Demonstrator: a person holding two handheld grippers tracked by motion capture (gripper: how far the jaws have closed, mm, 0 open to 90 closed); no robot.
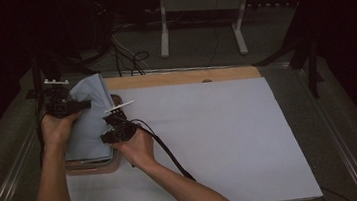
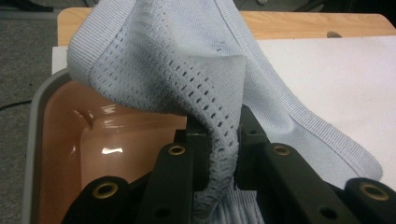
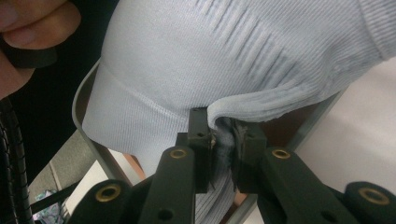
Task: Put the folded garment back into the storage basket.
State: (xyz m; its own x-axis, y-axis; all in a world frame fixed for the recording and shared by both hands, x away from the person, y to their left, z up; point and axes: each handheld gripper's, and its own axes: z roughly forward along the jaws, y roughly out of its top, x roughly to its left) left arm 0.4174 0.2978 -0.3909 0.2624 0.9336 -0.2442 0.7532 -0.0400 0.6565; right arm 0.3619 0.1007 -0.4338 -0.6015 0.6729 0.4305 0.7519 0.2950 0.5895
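Observation:
A pale blue knitted garment (image 1: 89, 115) hangs over a tan plastic bin (image 1: 93, 166) at the table's left edge. My left gripper (image 1: 85, 104) is shut on a fold of the garment (image 2: 187, 70), pinching its perforated knit above the bin's tan inside (image 2: 93, 154). My right gripper (image 1: 108, 119) is shut on a ribbed edge of the garment (image 3: 233, 60), just over the bin's grey rim (image 3: 88, 135). Both grippers hold the cloth a little above the bin, one on each side.
A white sheet (image 1: 211, 142) covers most of the wooden table (image 1: 184, 77) to the right of the bin. A cable (image 1: 169, 154) trails from the right gripper across the sheet. A white stand (image 1: 197, 8) is on the floor beyond the table.

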